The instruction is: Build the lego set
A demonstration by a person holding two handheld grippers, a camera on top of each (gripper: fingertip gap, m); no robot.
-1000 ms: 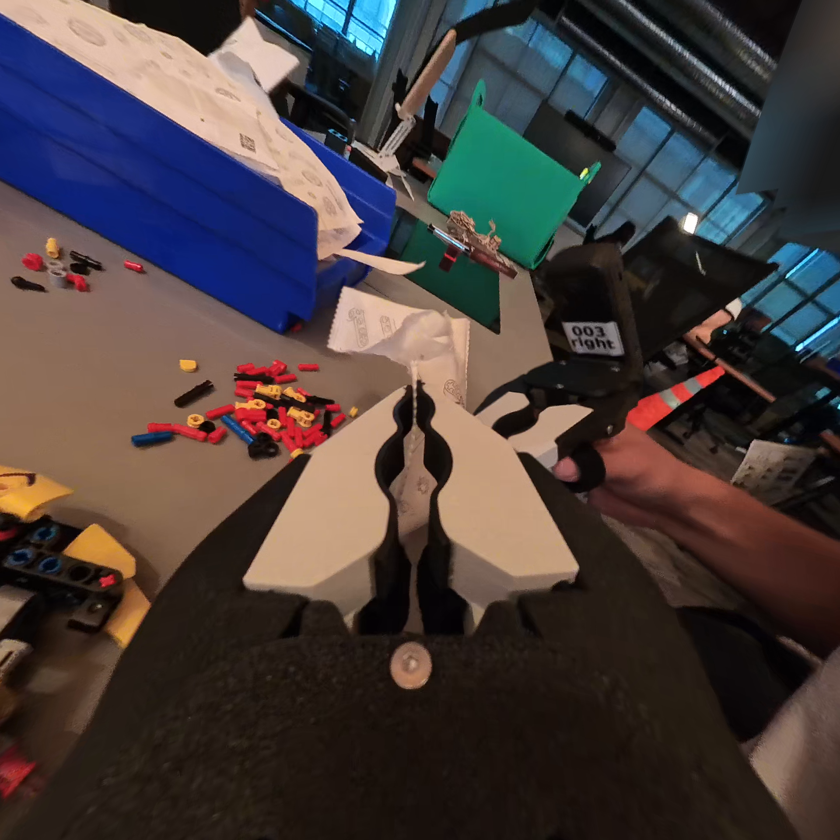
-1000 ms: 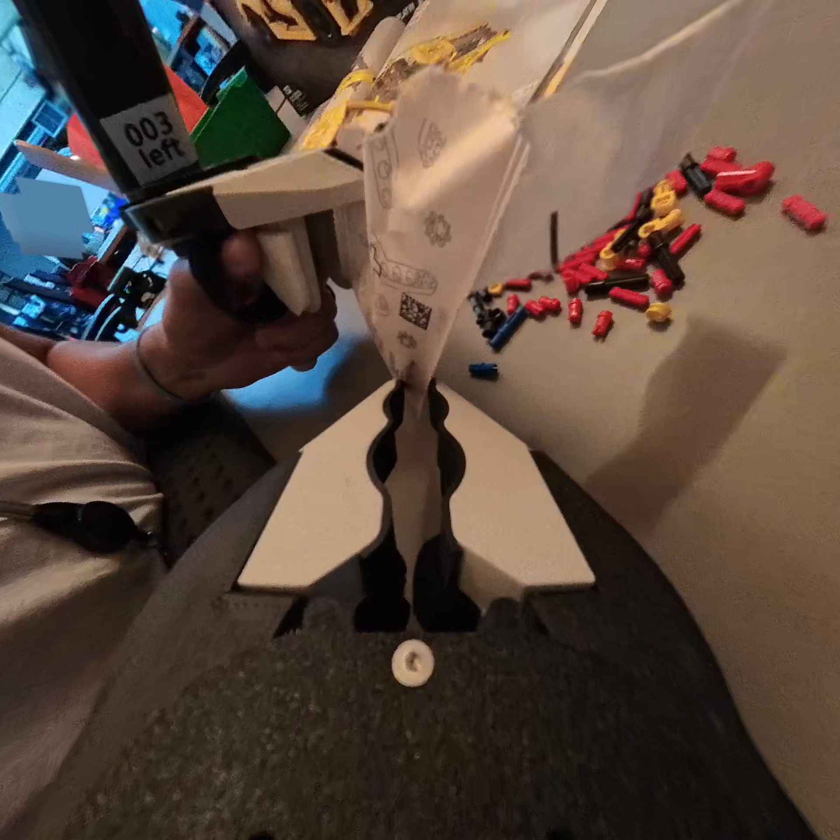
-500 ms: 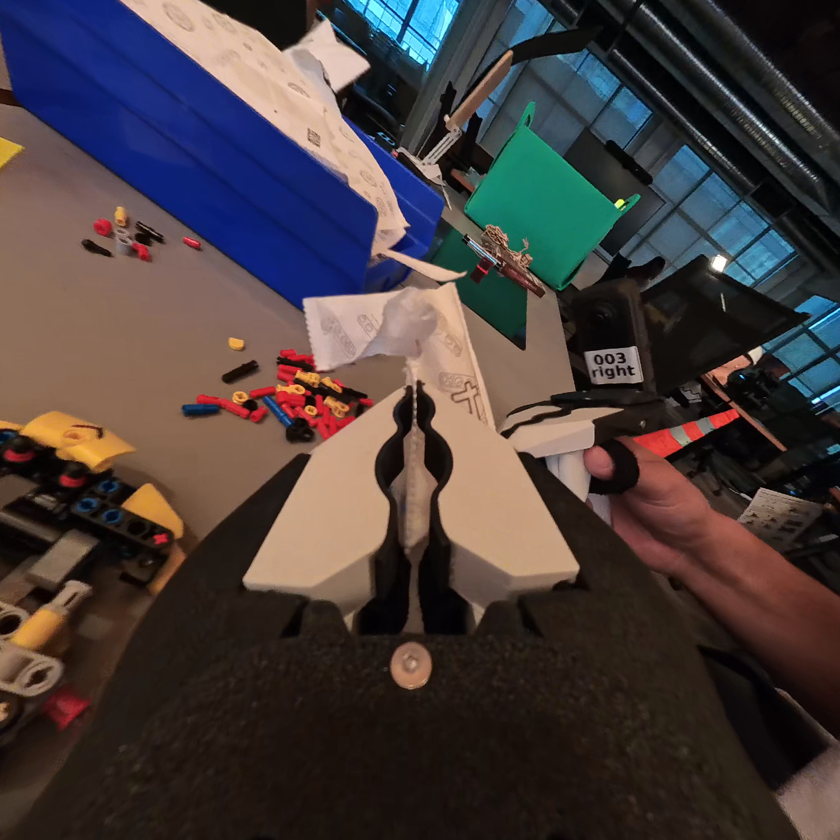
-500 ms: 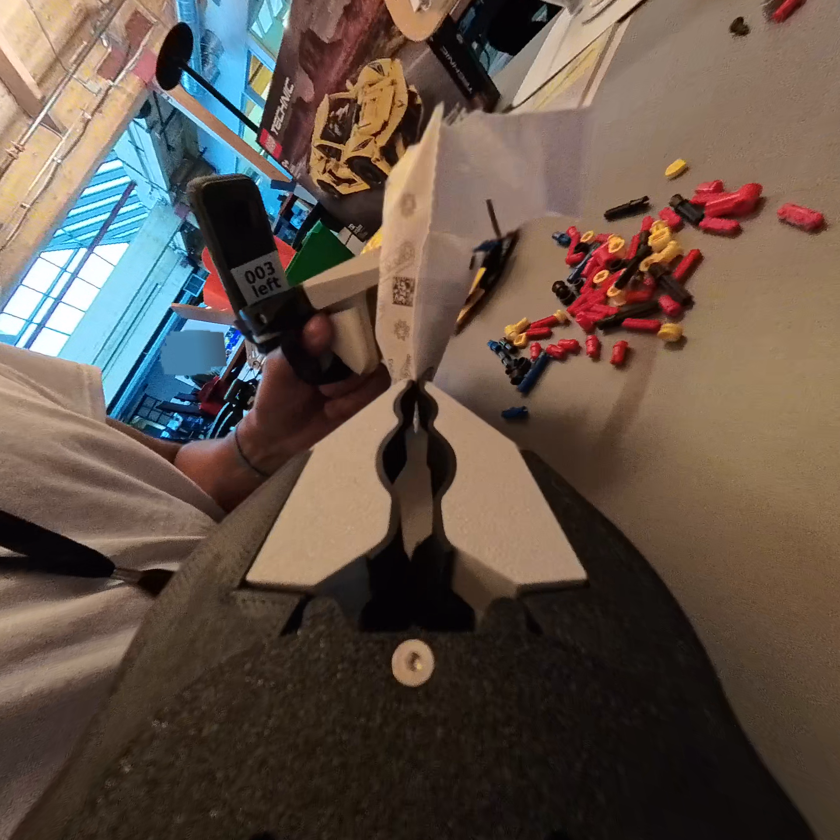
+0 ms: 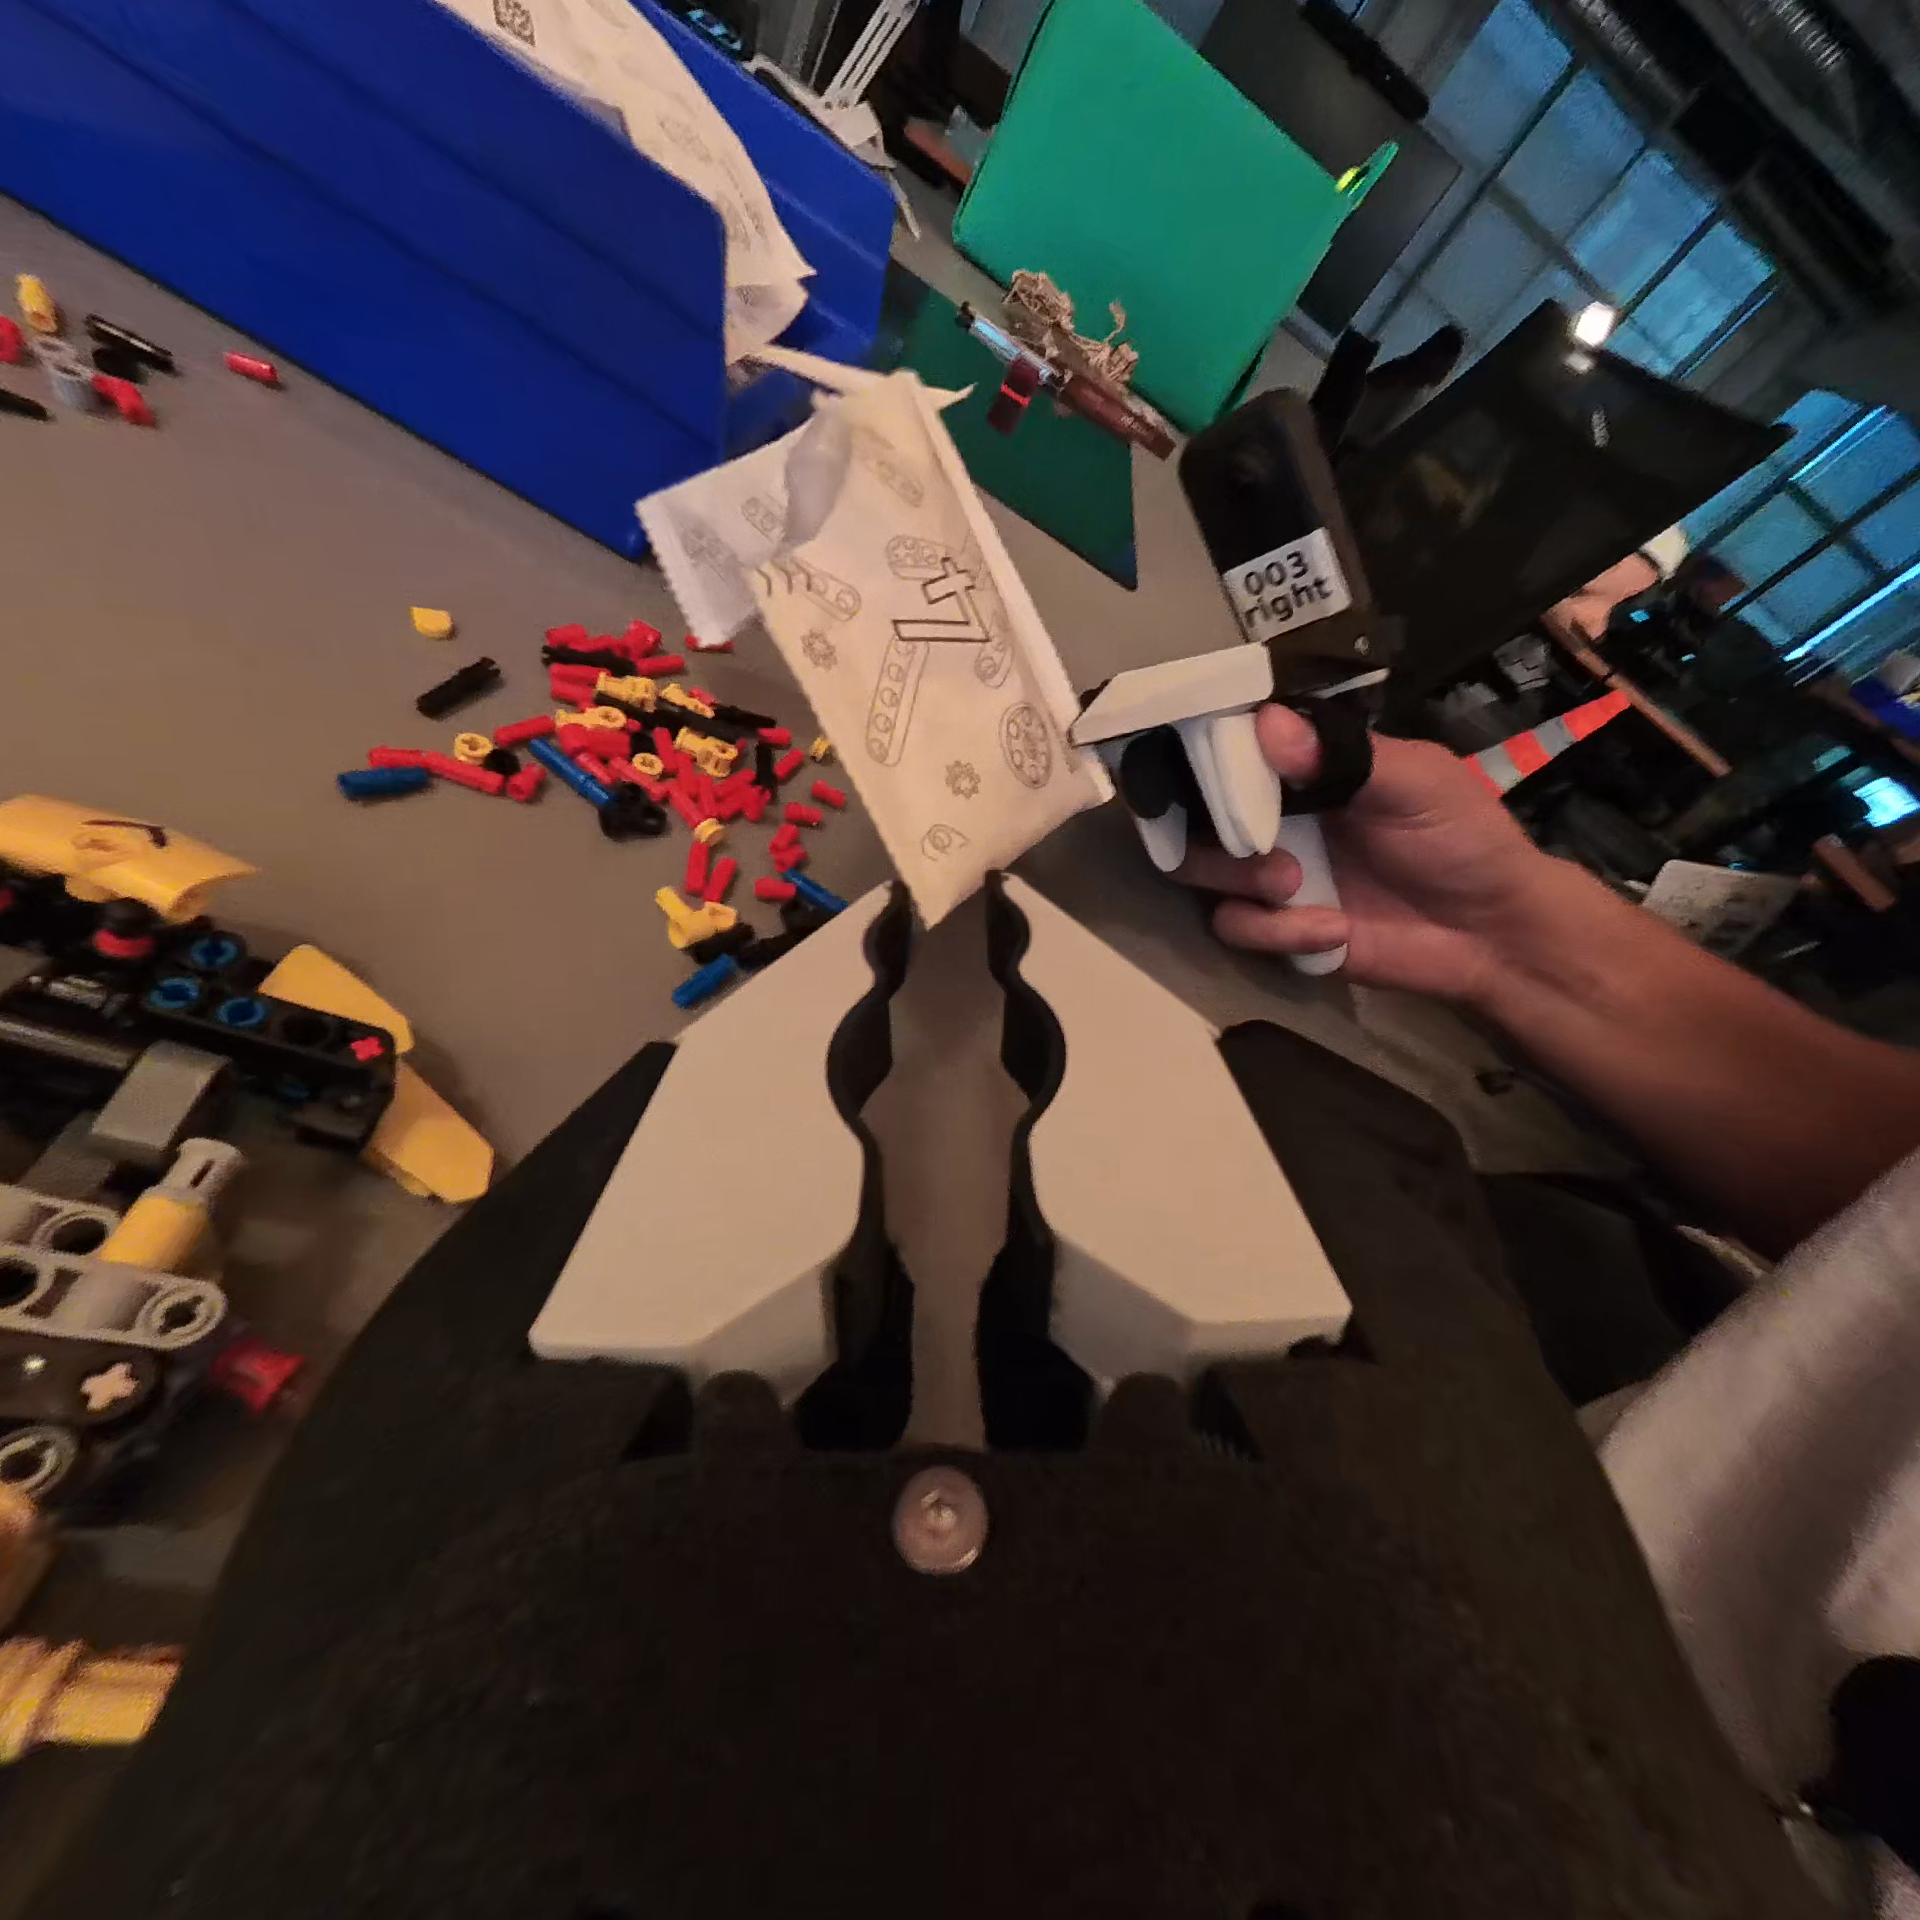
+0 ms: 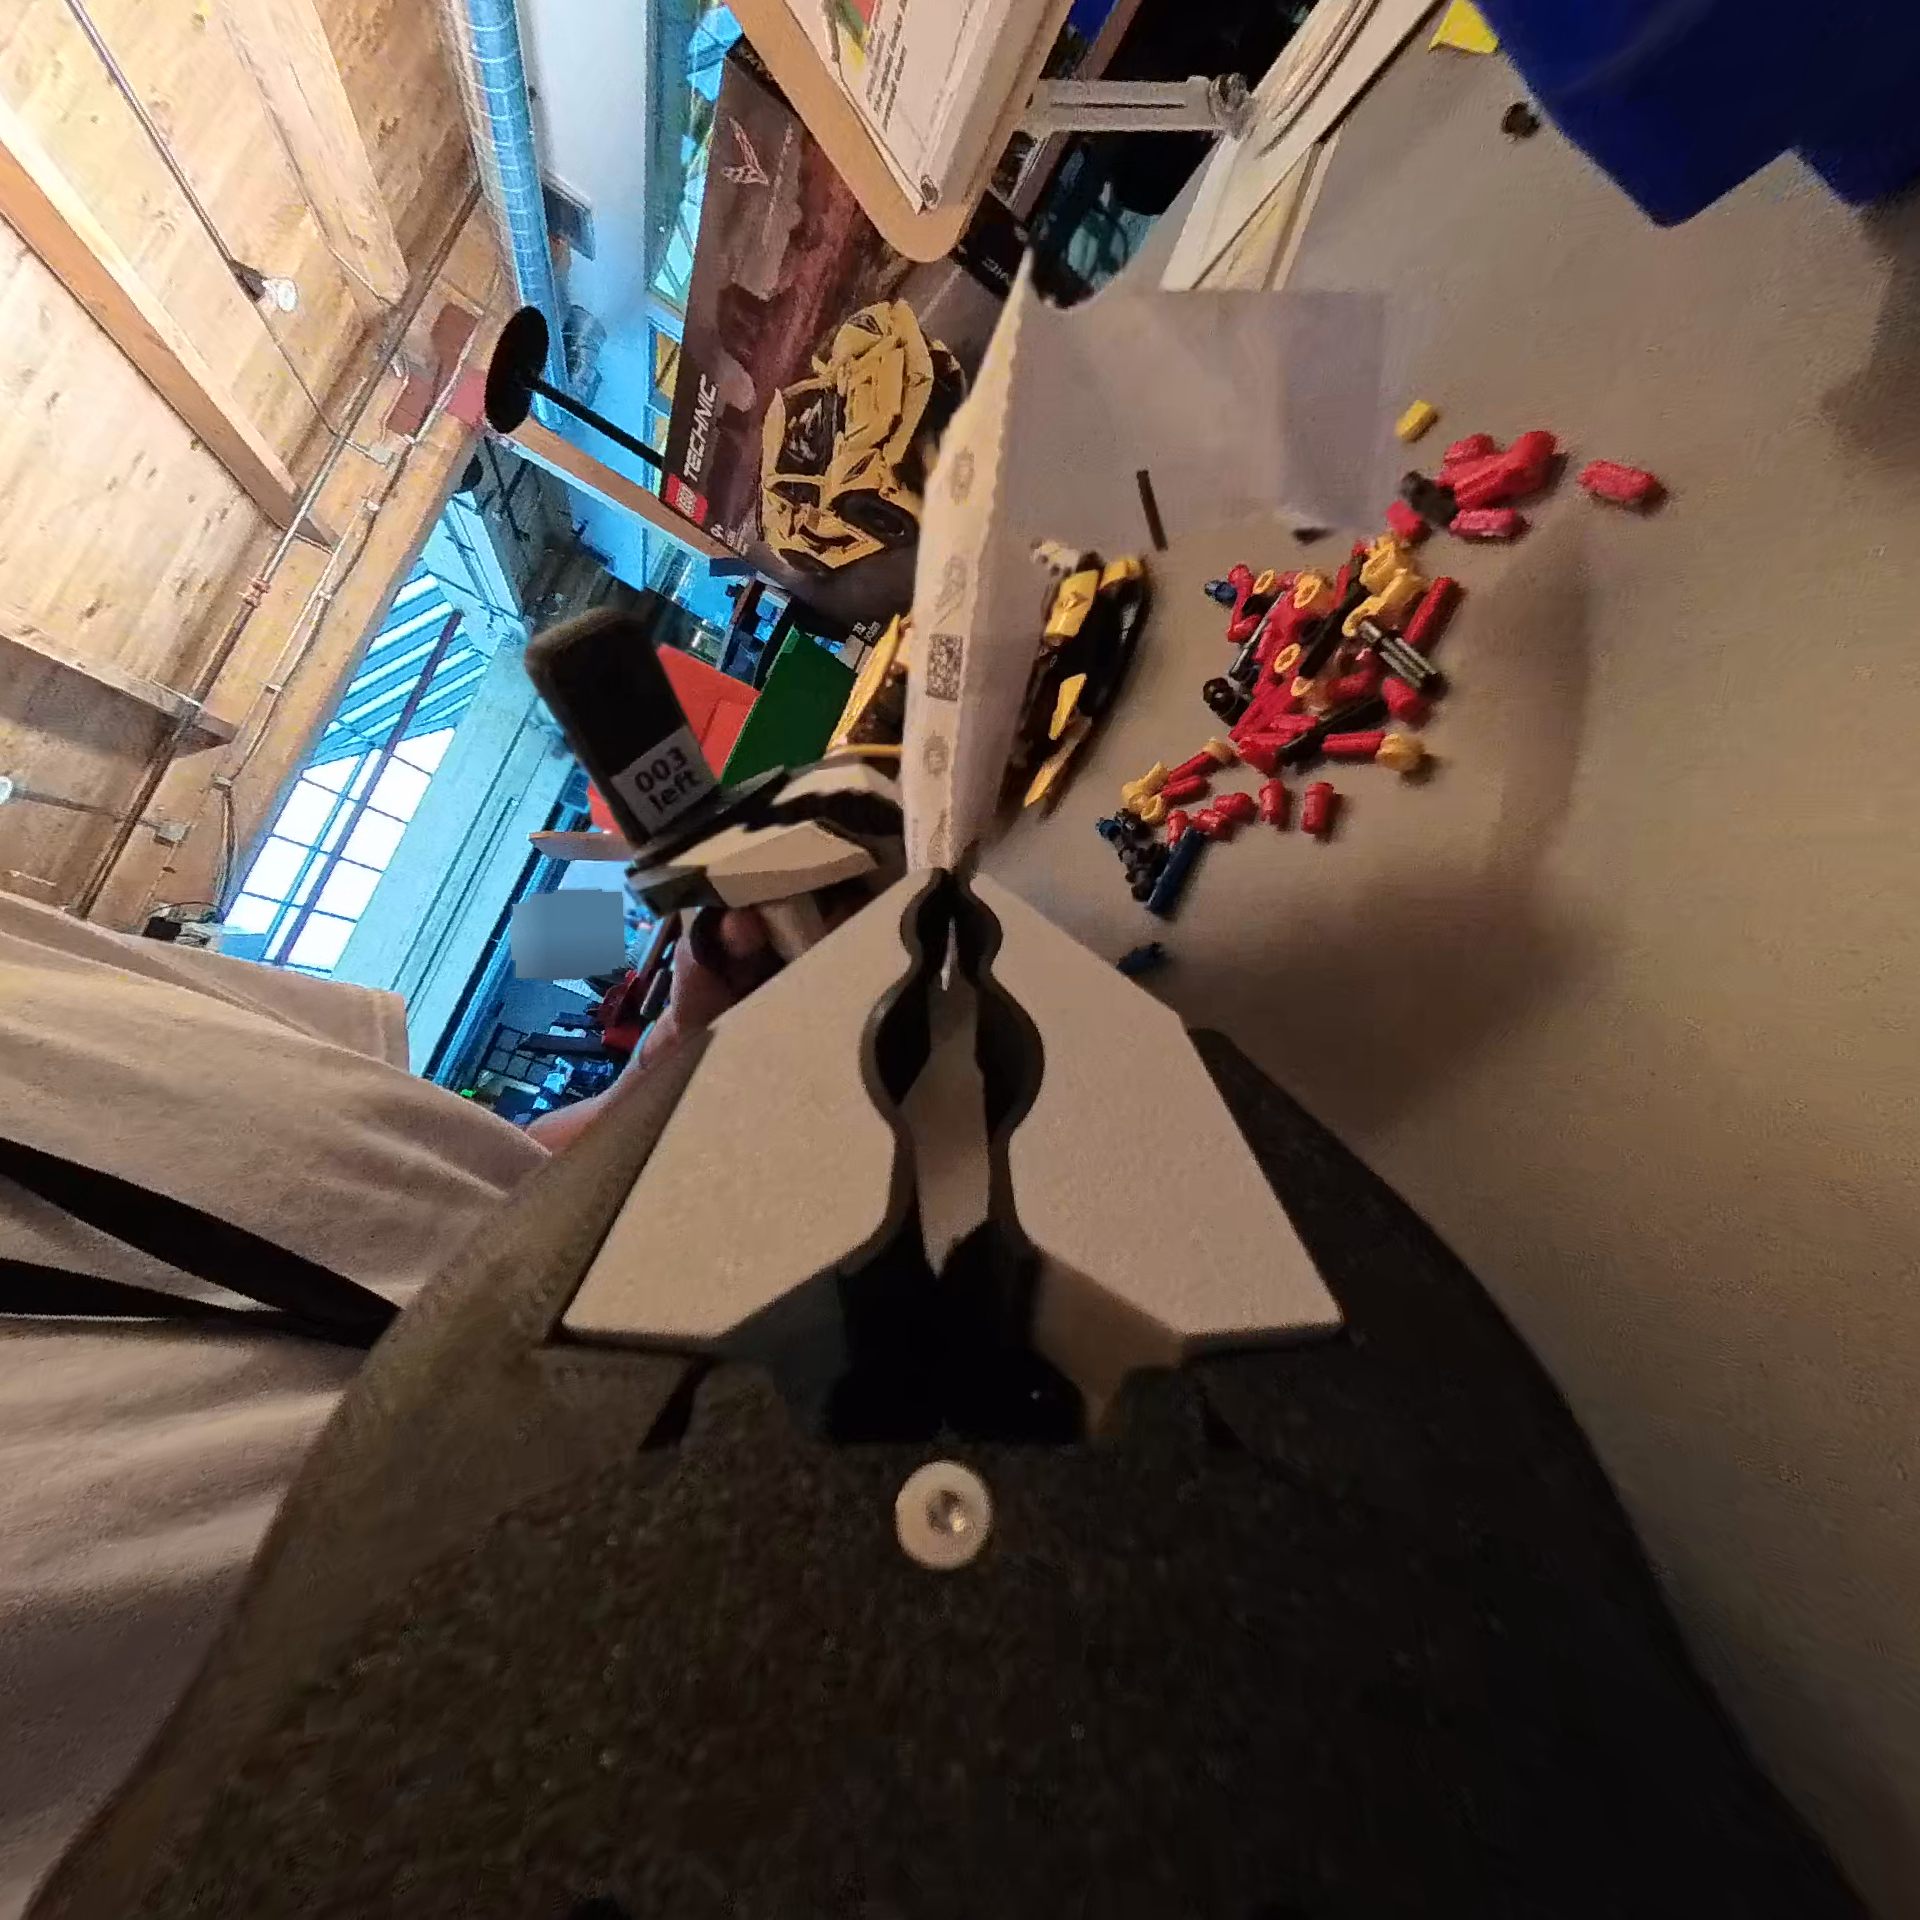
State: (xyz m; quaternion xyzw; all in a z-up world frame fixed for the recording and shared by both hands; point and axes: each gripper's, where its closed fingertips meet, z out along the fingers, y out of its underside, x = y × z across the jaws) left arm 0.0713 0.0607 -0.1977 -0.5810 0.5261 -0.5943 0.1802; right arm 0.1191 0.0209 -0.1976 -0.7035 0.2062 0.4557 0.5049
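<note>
We see the right gripper [image 6: 948, 902] clamped on a corner of the white paper bag [image 5: 914, 665], held above the grey table [image 5: 260, 582]. The left gripper [image 5: 943, 902] stands apart, the bag's lower corner between its tips. Loose lego pieces [image 5: 665, 727] lie at ten o'clock.

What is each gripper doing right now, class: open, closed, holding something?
Left gripper: open, holding nothing; the paper bag corner hangs between its fingers.
Right gripper: closed on the paper bag.
</note>
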